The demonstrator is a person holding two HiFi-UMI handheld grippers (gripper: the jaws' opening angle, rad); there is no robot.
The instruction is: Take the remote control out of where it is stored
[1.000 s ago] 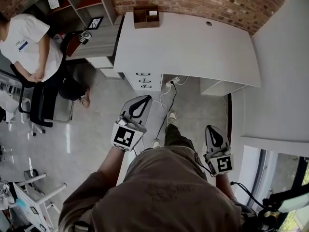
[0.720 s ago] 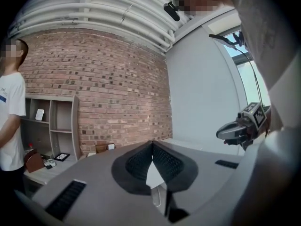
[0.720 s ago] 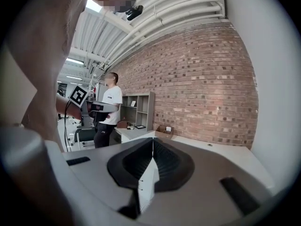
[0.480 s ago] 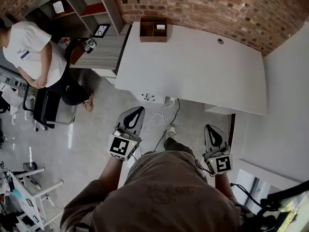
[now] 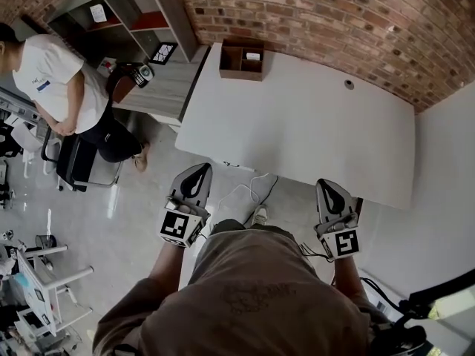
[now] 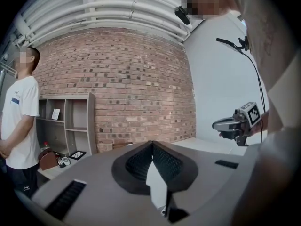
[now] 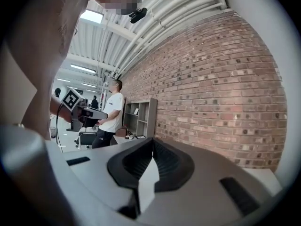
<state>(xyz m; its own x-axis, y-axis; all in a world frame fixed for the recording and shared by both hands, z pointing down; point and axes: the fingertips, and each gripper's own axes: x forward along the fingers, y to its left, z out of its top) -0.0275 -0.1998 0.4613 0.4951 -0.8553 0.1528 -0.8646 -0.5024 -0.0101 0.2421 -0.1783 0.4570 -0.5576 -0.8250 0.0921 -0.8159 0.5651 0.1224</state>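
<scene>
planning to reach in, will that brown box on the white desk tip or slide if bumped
The box looks low and wide, so it probably won't tip. The desk looks smooth, so it may slide, though the brick wall just behind should stop it.

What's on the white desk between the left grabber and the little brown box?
Nothing. In the head view, the white desk lies bare all the way from the left gripper to the wooden box.
</scene>
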